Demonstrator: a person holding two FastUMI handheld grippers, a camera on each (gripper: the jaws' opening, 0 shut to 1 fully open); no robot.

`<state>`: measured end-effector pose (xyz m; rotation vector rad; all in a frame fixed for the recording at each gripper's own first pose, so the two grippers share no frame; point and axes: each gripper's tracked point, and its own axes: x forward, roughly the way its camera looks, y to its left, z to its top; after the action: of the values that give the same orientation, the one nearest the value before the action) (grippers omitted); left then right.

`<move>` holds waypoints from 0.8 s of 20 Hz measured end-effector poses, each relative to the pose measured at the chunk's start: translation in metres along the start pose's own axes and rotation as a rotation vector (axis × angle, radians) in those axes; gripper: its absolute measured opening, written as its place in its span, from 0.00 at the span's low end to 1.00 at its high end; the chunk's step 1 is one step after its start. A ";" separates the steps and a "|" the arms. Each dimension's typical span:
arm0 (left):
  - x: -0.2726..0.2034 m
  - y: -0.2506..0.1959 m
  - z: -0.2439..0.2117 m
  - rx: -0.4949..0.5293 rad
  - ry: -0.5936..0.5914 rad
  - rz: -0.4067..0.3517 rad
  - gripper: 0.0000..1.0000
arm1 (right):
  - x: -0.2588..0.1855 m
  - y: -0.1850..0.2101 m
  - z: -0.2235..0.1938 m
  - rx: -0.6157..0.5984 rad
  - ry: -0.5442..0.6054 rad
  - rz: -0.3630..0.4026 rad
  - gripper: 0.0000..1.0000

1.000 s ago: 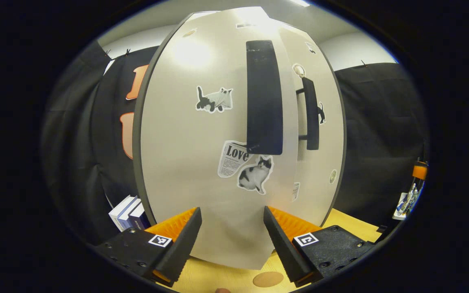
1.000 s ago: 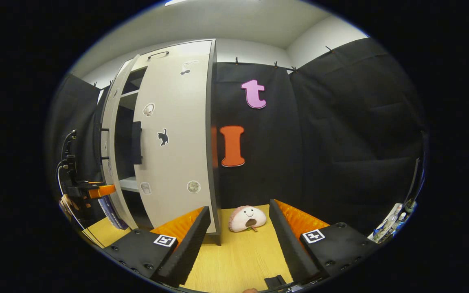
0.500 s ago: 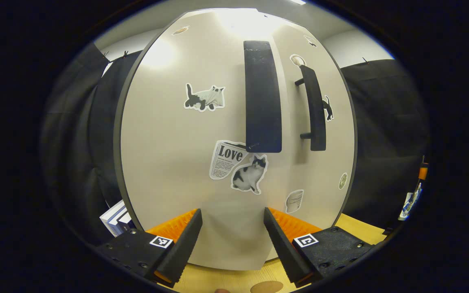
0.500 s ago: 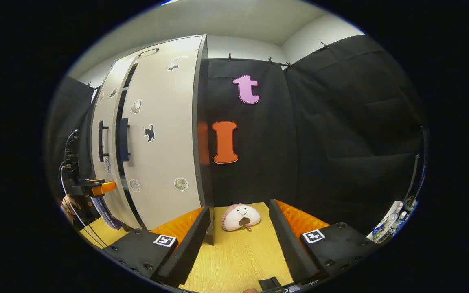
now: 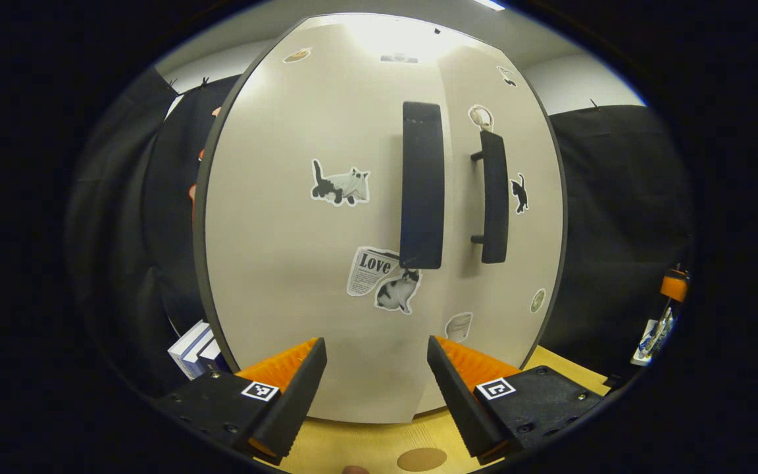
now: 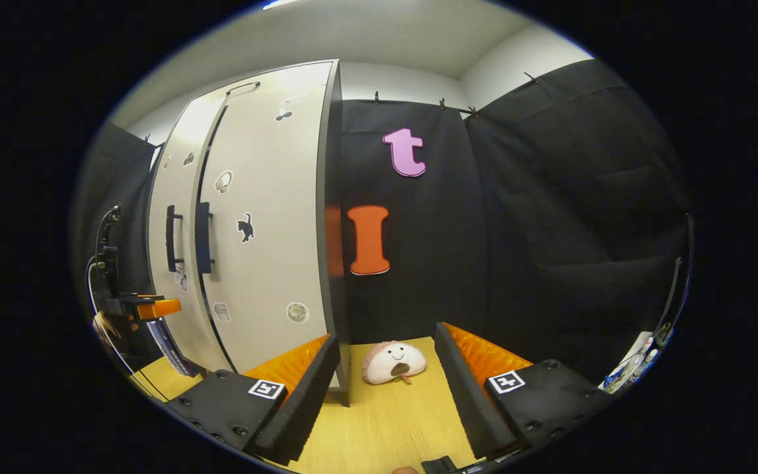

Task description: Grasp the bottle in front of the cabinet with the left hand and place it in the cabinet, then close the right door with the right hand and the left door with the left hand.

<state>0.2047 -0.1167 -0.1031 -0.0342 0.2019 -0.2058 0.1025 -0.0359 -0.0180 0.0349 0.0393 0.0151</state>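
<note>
The pale cabinet point(image 5: 287, 263) stands straight ahead in the left gripper view with both doors flush. The left door point(image 5: 300, 217) carries a dark handle point(image 5: 422, 184) and cat stickers; the right door point(image 5: 537, 243) has its own handle point(image 5: 494, 197). My left gripper point(image 5: 376, 388) is open and empty, a short way in front of the left door's lower part. In the right gripper view the cabinet point(image 6: 267, 263) sits to the left, and my right gripper point(image 6: 385, 395) is open and empty beside its right corner. The left gripper point(image 6: 149, 308) shows at the far left there. The doors hide the cabinet's inside.
A pink plush toy point(image 6: 393, 362) lies on the wooden table point(image 6: 392, 428) right of the cabinet. Books point(image 5: 191, 349) stand to the cabinet's left. Small items point(image 5: 655, 332) sit at the right edge. Black cloth walls close off the back and sides.
The left door has swung the rest of the way shut, and the gap between the two doors is gone. The left gripper has drawn back slightly from the door.
</note>
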 end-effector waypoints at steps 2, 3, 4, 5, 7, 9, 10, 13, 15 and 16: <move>-0.022 0.006 0.016 0.005 -0.020 0.006 0.94 | -0.005 0.003 0.013 0.003 -0.020 0.007 0.96; -0.035 0.011 0.026 0.005 -0.034 0.016 0.94 | -0.007 0.005 0.020 0.003 -0.032 0.006 0.96; -0.047 0.015 0.034 0.001 -0.046 0.025 0.94 | -0.010 0.006 0.027 0.004 -0.042 0.007 0.96; -0.060 0.019 0.043 -0.006 -0.057 0.032 0.94 | -0.014 0.009 0.033 0.005 -0.048 0.012 0.96; -0.085 0.030 0.061 -0.006 -0.084 0.051 0.94 | -0.021 0.014 0.044 0.005 -0.061 0.019 0.96; -0.115 0.046 0.083 0.026 -0.121 0.084 0.94 | -0.029 0.019 0.055 -0.007 -0.072 0.026 0.88; -0.131 0.055 0.093 0.042 -0.140 0.107 0.92 | -0.032 0.022 0.060 -0.013 -0.079 0.030 0.96; -0.182 0.076 0.117 0.045 -0.187 0.165 0.94 | -0.043 0.029 0.072 -0.031 -0.096 0.044 1.00; -0.209 0.088 0.127 0.036 -0.211 0.186 0.94 | -0.047 0.031 0.075 -0.029 -0.091 0.050 0.96; -0.219 0.091 0.129 0.012 -0.209 0.184 0.94 | -0.049 0.031 0.074 -0.025 -0.084 0.051 0.96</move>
<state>0.0392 0.0193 0.0614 -0.0253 -0.0054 -0.0196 0.0560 -0.0080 0.0590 0.0118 -0.0462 0.0655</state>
